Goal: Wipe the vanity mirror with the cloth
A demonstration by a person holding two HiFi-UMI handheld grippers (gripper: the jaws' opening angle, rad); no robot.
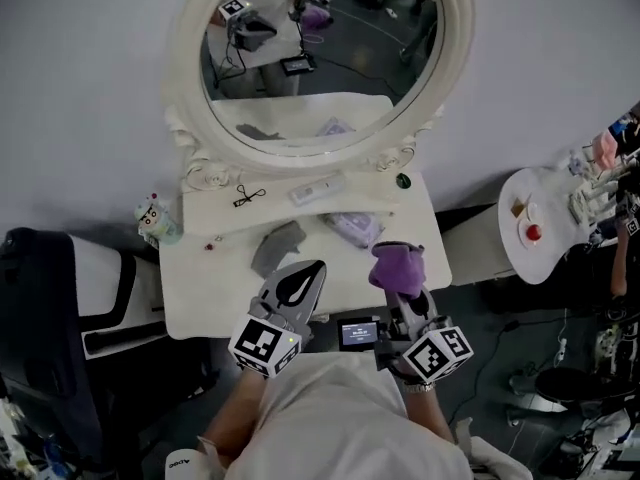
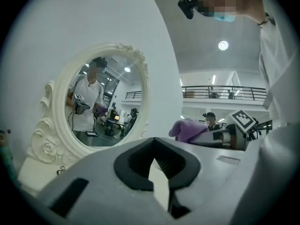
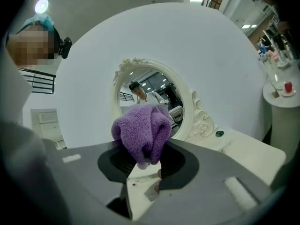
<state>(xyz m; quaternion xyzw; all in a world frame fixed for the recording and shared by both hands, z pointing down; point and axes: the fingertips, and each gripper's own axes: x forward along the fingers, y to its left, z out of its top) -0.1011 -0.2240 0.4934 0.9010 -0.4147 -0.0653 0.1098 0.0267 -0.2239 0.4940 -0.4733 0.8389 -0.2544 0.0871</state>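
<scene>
The oval vanity mirror (image 1: pixel 330 78) in its white carved frame stands at the back of a white table (image 1: pixel 200 298). It also shows in the left gripper view as the mirror (image 2: pixel 101 107) and in the right gripper view as the mirror (image 3: pixel 154 86). My right gripper (image 1: pixel 402 286) is shut on a bunched purple cloth (image 1: pixel 398 266), held above the table's front right, well short of the glass. The cloth (image 3: pixel 140 130) bulges out over the right gripper (image 3: pixel 146 162). My left gripper (image 1: pixel 318 266) hovers beside it over the table's front, shut and holding nothing (image 2: pixel 153 157).
On the table lie a grey cloth (image 1: pixel 278 246), a lavender packet (image 1: pixel 355 228), a white bar-shaped item (image 1: pixel 318 189), a black hair clip (image 1: pixel 249 196) and a small figurine (image 1: pixel 152 218). A dark chair (image 1: pixel 60 298) stands at left, a round white side table (image 1: pixel 545 218) at right.
</scene>
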